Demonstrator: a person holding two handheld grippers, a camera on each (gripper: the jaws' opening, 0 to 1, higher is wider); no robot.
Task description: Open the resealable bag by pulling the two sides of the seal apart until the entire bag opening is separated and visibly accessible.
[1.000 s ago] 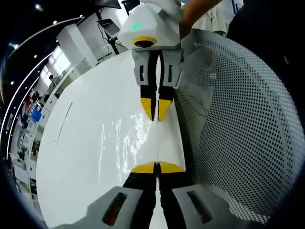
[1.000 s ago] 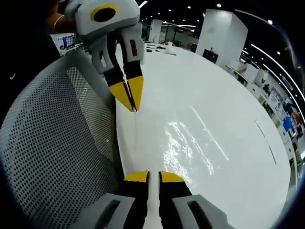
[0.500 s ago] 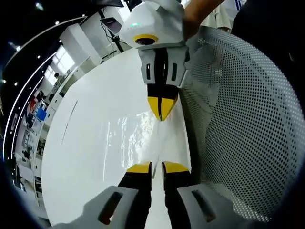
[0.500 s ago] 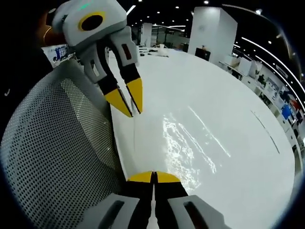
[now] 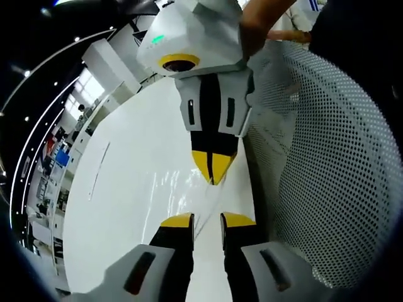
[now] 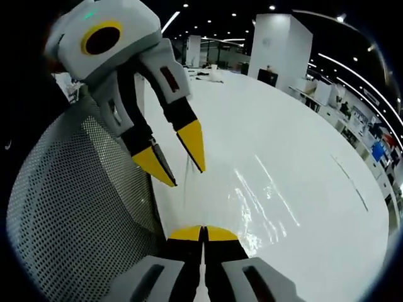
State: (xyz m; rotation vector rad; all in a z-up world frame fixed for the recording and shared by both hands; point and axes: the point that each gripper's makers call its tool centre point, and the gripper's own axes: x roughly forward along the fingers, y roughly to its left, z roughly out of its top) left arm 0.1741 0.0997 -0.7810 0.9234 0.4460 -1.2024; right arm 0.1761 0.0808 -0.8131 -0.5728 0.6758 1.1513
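Right tool (image 6: pixel 203 231) is pinching the bag's (image 5: pixel 217 198) seal edge while the gaping, empty left tool (image 5: pixel 206 219) is lining up a grip opposite, over the white worktop (image 6: pixel 296 170).

- Left gripper (image 6: pixel 169 160): pale grey housing, green light, black arms, pointed yellow tips.
- Right gripper (image 5: pixel 214 168): same grey body, black arms with slotted grey side plates, yellow tips.

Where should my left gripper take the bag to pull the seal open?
Likely the thin top edge running on from the shut right gripper. The bag shows edge-on as a thin line, so bring the open left gripper straight along it, one jaw on each side.
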